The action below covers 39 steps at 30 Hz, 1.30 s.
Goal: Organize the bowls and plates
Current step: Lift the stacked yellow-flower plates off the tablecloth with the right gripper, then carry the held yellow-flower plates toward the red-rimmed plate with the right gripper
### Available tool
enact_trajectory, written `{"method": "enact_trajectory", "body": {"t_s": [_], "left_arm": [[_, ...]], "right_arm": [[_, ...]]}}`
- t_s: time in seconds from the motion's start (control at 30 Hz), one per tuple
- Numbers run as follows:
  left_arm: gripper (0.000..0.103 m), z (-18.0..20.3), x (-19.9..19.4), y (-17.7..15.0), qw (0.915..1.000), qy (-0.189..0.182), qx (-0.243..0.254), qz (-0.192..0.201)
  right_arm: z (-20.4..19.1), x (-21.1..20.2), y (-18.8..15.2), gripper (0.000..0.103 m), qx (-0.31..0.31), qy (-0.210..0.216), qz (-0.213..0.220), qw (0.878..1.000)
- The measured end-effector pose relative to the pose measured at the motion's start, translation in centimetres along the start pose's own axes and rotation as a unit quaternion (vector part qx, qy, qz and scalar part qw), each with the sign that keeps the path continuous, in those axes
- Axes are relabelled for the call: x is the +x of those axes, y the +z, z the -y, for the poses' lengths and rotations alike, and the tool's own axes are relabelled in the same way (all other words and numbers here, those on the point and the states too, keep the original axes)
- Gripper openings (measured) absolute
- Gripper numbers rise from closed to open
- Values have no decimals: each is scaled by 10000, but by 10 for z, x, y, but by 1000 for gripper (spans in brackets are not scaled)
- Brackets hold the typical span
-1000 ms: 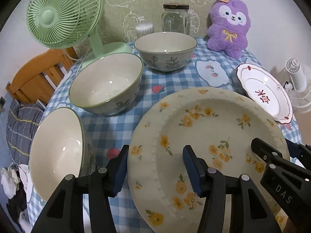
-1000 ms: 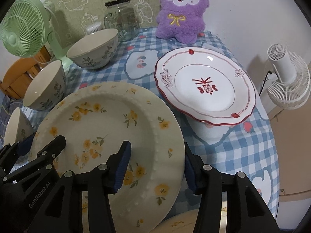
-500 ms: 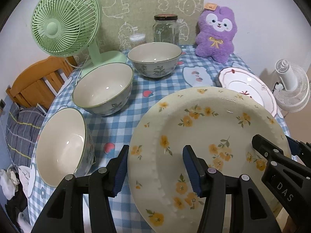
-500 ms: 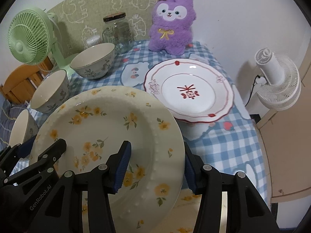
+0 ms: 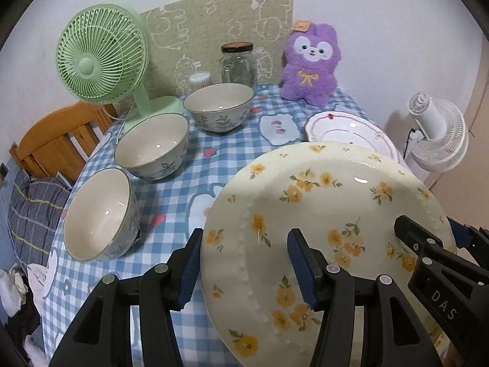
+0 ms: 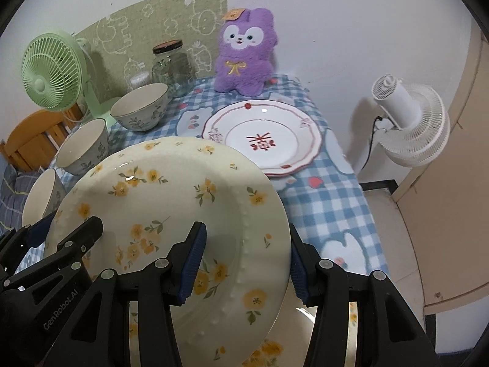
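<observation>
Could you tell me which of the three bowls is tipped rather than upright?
The nearest bowl, at the table's left edge; the other two bowls sit upright.

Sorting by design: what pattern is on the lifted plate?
Yellow flowers on cream plate, clearest in the right wrist view.

The yellow-flowered plate (image 5: 330,211) and the bowls (image 5: 152,146) look smooth and shiny, the checked cloth (image 5: 195,180) on the bench looks soft and dull, the purple bunny (image 5: 310,64) is fluffy, the jar (image 5: 237,64) is clear glass, and the chair (image 5: 58,140) is wood.
</observation>
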<state>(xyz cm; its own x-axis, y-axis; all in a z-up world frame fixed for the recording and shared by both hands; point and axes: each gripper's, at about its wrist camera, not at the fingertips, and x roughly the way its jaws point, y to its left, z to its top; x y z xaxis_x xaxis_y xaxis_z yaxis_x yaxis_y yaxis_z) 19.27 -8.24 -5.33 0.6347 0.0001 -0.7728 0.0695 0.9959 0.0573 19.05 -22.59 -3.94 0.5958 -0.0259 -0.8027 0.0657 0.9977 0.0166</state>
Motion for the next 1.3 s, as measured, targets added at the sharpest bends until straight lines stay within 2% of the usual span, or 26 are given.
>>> {"method": "enact_trajectory", "body": {"t_s": [0.23,0.6,1.3], "left_arm": [[55,19,-17,-15,9999,-88,69,122],[55,47,-24,-41,9994,-273,224,30],[55,80,-13,-81,9971,-429,585,-224]], "right_arm": [[19,-16,-20,54,73,-86,26,9999],[47,-32,-52,54,230,-265,60,9994],[81,-33,-97,54,619,-371,-87,9974]]}}
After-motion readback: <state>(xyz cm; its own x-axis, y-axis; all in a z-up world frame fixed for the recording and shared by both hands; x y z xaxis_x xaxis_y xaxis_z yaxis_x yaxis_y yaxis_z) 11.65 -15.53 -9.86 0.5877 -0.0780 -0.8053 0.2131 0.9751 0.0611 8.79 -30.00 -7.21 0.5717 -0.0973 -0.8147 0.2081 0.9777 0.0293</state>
